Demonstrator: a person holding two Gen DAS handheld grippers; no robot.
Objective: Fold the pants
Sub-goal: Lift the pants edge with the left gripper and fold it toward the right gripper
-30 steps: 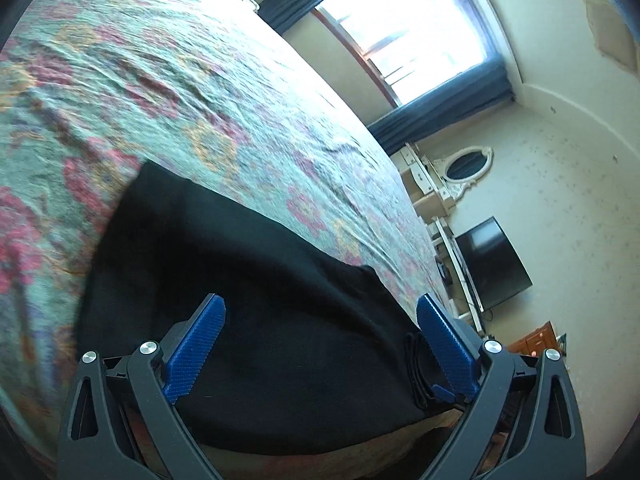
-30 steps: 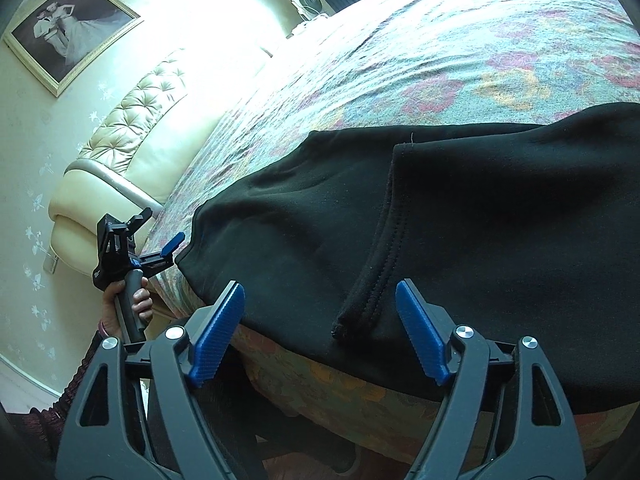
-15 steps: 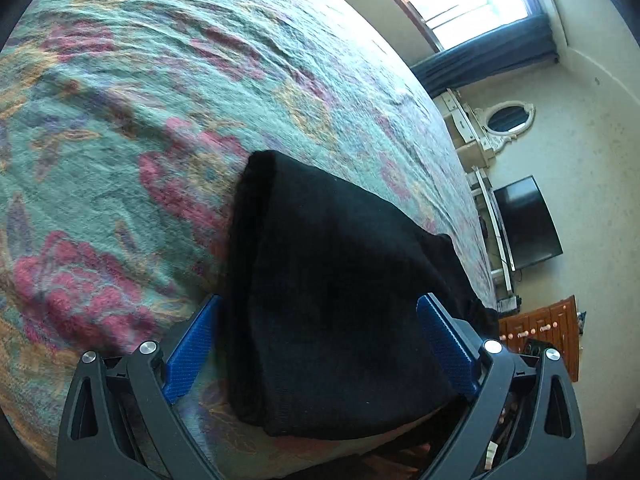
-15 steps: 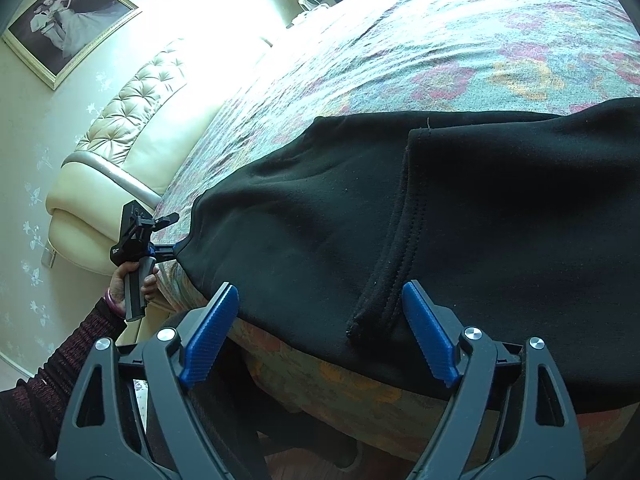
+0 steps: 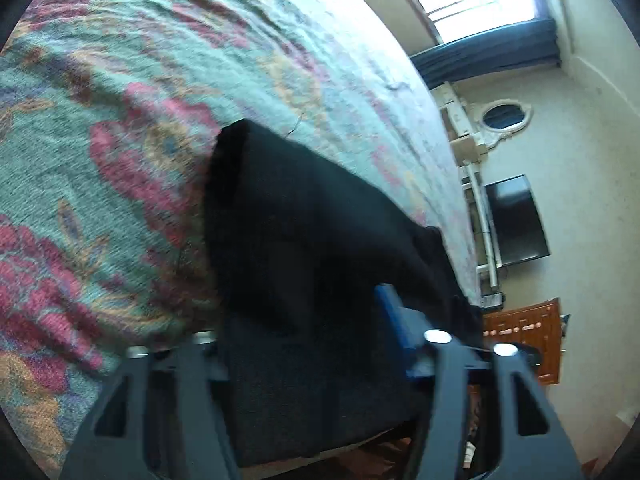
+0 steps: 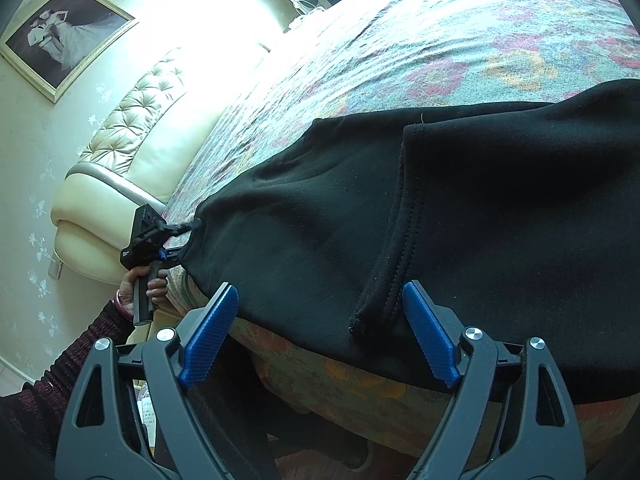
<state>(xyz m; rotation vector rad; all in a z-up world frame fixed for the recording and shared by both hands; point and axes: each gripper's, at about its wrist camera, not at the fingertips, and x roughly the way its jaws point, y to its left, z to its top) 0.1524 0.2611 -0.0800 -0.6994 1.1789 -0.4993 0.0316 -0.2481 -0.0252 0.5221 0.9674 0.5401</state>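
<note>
My left fingers pinch the pants end on the bed; right fingers spread, should grab the near hem squarely.

Left black two-finger gripper with blue pads: closed down, gripped by a bare hand.
Right black two-finger gripper with blue pads: jaws spread wide, level.
</note>
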